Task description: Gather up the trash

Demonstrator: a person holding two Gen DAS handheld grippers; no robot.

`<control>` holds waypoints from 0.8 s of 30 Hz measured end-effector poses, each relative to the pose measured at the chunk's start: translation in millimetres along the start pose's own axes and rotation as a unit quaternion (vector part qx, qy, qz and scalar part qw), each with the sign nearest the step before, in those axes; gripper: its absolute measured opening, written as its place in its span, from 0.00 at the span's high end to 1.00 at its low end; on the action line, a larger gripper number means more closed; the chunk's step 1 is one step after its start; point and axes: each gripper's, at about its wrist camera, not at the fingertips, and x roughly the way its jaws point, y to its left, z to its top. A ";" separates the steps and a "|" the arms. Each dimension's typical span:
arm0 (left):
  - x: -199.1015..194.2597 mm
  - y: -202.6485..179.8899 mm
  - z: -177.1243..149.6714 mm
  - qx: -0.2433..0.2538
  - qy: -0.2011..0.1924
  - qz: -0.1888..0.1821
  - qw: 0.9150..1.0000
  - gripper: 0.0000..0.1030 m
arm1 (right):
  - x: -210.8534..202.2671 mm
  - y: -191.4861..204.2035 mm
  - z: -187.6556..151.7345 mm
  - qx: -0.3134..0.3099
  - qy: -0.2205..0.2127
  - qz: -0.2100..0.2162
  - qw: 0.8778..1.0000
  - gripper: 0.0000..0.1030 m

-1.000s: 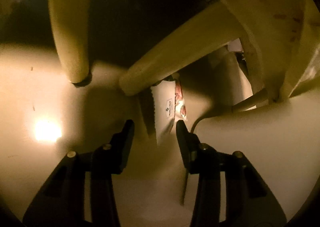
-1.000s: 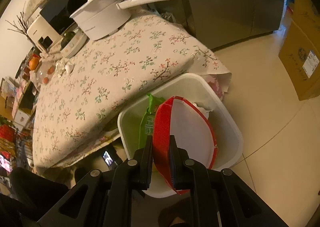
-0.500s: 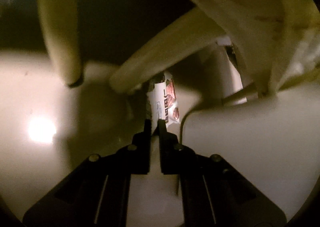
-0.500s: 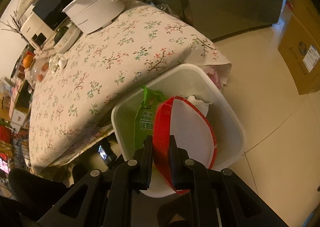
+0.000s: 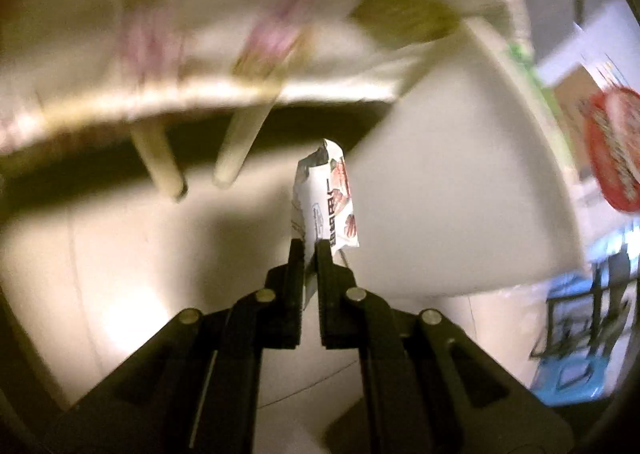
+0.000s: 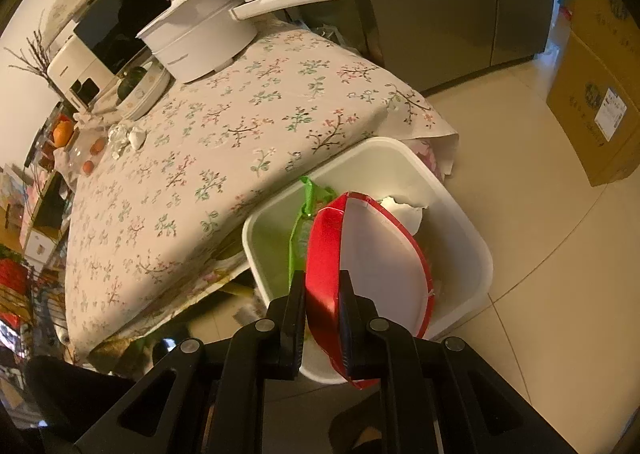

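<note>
I see a table with floral cloth [image 6: 248,142]; on it stand a white pot [image 6: 200,46] and crumpled tissue [image 6: 126,136]. The white bin [image 6: 472,238] seems to stand on the tiled floor [image 6: 532,222], touching the table.

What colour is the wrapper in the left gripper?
The wrapper in the left gripper is mostly white with red-brown print and dark lettering, best seen in the left wrist view.

The white bin [image 6: 460,214] stands against the clothed table [image 6: 240,126], with open floor [image 6: 540,234] on its far side.
</note>
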 end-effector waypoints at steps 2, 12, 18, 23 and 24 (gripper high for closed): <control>-22.9 -7.4 1.6 0.024 -0.013 -0.006 1.000 0.93 | -1.4 4.1 -1.5 -0.005 -0.003 -0.005 1.000 0.86; -99.0 -77.0 50.6 0.086 -0.094 -0.068 0.990 0.93 | -6.9 8.9 -4.7 -0.007 -0.015 -0.018 1.000 0.85; -105.7 -109.4 90.0 0.127 -0.079 -0.094 0.984 0.93 | -9.7 3.7 -3.2 -0.002 -0.020 -0.023 1.000 0.85; -95.9 -132.2 108.2 0.155 -0.050 -0.108 0.981 0.93 | -11.3 1.6 -2.7 0.002 -0.023 -0.026 0.999 0.85; -90.6 -137.7 110.9 0.163 -0.042 -0.109 0.980 0.93 | -11.0 0.2 -2.5 0.005 -0.022 -0.027 0.999 0.85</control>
